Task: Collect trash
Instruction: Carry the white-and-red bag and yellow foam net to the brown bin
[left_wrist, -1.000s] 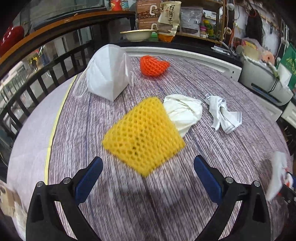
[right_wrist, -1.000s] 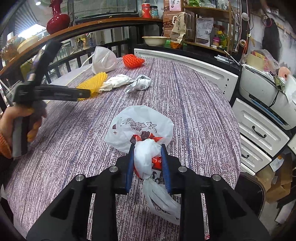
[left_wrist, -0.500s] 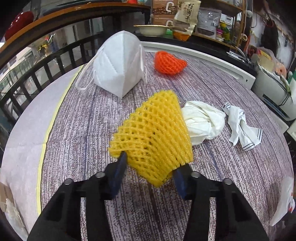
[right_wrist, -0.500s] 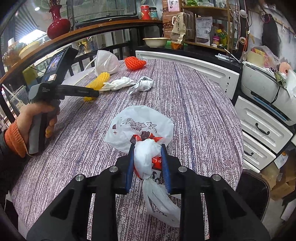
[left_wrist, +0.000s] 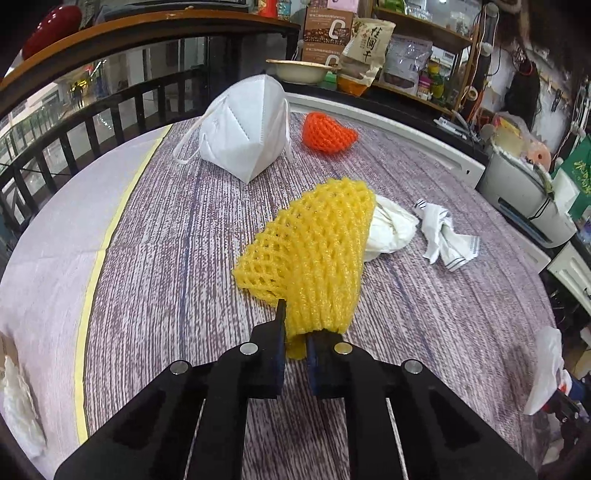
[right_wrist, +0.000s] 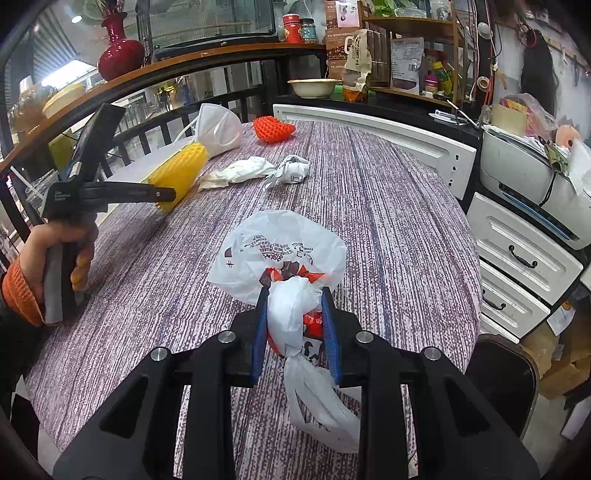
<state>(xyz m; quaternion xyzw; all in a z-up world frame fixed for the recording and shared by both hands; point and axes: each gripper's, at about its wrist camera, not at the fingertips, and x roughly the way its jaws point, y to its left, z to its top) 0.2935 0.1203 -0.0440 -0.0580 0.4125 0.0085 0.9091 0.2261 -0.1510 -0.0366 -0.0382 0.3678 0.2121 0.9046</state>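
My left gripper (left_wrist: 295, 332) is shut on a yellow foam fruit net (left_wrist: 314, 258) and holds its near end just above the purple table (left_wrist: 166, 258); the net also shows in the right wrist view (right_wrist: 177, 173). My right gripper (right_wrist: 293, 314) is shut on the bunched neck of a white printed plastic bag (right_wrist: 280, 247) whose mouth stands open on the table. Behind the net lie a crumpled white paper wad (left_wrist: 391, 229), a crumpled striped tissue (left_wrist: 443, 236), an orange foam net (left_wrist: 328, 131) and a white face mask (left_wrist: 243, 125).
A black railing (left_wrist: 74, 122) runs along the far left edge of the table. A white cabinet and printer (right_wrist: 535, 192) stand at the right, with drawers (right_wrist: 517, 258) below. Shelves with a bowl (left_wrist: 303, 70) and packets are behind the table.
My left gripper closed from wide open onto the yellow foam net and lifted its near end. My right gripper stayed shut on the plastic bag without moving.
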